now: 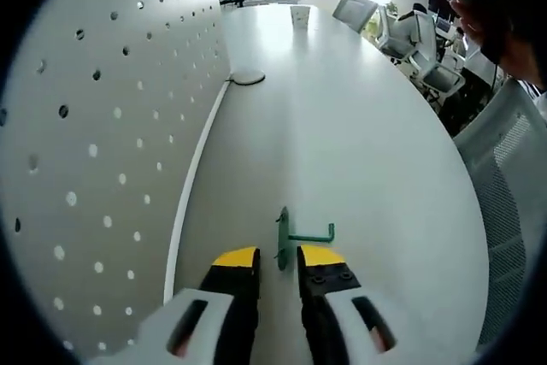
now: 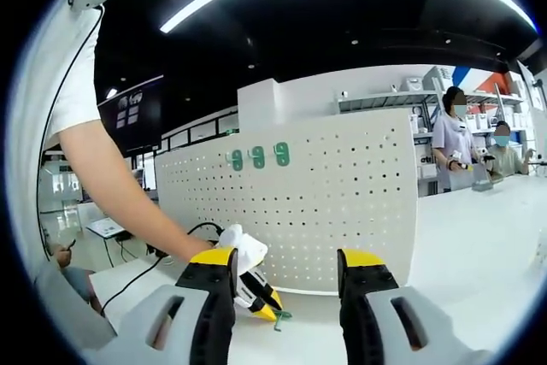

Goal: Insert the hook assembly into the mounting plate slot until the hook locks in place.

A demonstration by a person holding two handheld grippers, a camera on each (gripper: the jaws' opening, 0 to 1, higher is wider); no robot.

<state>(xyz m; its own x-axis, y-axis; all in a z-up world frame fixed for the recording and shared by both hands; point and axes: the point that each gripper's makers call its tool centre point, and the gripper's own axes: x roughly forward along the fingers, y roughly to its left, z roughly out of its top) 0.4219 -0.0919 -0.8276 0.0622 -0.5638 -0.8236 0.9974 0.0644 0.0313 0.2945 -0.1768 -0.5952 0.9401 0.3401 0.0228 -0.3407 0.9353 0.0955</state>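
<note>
My left tool hangs low over the white surface, jaws apart, with the green hook lying just ahead of its tips and the white pegboard standing to one side. In the right gripper view my right tool is also parted and holding nothing, facing the board's front, where three green hooks already sit near the top. As I judge it, the step is the pickup: I should close squarely on the hook's flat back, keeping the prong free and level for the holes.
</note>
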